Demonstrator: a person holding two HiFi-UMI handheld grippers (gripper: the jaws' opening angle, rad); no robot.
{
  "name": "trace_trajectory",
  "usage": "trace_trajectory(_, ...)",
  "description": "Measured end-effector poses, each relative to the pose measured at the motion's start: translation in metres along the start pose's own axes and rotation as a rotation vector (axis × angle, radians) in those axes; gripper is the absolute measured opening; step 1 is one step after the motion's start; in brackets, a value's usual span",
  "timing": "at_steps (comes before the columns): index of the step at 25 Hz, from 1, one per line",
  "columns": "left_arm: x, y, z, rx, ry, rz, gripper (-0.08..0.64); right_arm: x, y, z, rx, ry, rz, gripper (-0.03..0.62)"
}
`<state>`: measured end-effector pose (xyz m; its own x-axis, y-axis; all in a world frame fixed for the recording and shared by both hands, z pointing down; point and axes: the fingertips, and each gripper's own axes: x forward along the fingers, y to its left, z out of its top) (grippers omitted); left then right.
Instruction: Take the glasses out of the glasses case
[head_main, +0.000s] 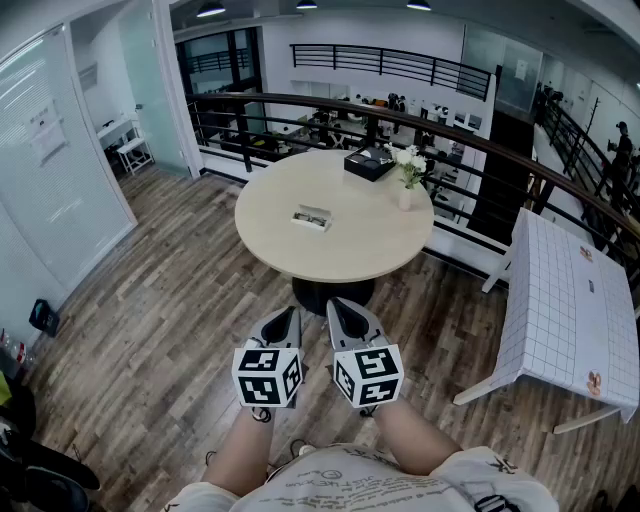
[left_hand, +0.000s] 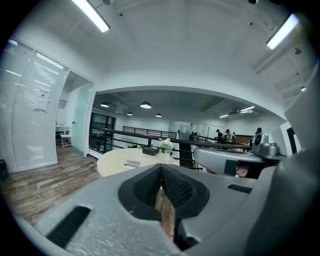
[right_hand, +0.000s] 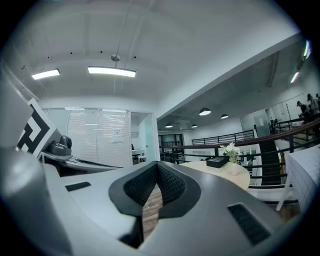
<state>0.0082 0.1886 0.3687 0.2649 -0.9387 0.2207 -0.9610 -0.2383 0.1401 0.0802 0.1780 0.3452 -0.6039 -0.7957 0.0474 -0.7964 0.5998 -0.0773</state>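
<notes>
A small glasses case lies near the middle of a round beige table; in the left gripper view the glasses case is a pale slab on the table. Whether glasses are inside it I cannot tell. My left gripper and right gripper are held side by side above the wooden floor, well short of the table. Both are shut with nothing between the tips. From the left gripper I see the other one at right; from the right gripper the table is far off.
A black box and a white vase of flowers stand at the table's far side. A black railing curves behind it. A white gridded table stands at right, and glass partitions are at left.
</notes>
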Motion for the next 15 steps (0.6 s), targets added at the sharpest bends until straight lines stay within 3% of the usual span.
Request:
trace_trajectory(5,0.057,0.009,0.023,-0.017,-0.002,0.004,0.012,0.043,-0.041,0.012,-0.001,0.002,0.007,0.014)
trace_trajectory(15,0.064,0.033,0.024,-0.017,0.007,-0.018,0.012,0.069,-0.026,0.005,-0.003,0.019,0.014,0.015)
